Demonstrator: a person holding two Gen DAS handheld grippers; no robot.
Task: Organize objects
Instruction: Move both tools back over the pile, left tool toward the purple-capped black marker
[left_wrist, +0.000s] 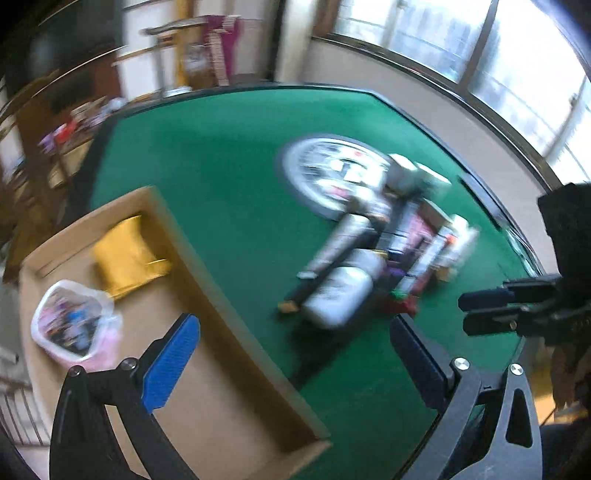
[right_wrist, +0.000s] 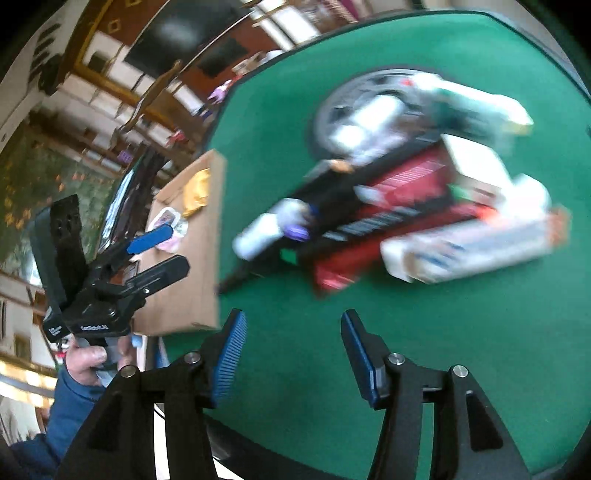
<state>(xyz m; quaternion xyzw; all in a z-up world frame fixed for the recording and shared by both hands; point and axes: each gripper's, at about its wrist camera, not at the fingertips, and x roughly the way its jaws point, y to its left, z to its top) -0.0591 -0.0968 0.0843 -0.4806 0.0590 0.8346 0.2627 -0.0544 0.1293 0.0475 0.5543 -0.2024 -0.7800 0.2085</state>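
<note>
We see the blurred pile of boxes and bottles (right_wrist: 399, 206) mid-table (right_wrist: 480, 369); cardboard box (left_wrist: 207, 387) left holds gold pouch (left_wrist: 127, 254). Left gripper (left_wrist: 291, 354) and right gripper (right_wrist: 293, 354): fingers apart, holding nothing.

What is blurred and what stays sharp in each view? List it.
Left wrist view: motion blur smears the pile of boxes and bottles and the cardboard box; the left gripper stays sharp, the windows glare white. Right wrist view: the pile streaks, the right gripper stays crisp, fisheye bends the green table edge.
</note>
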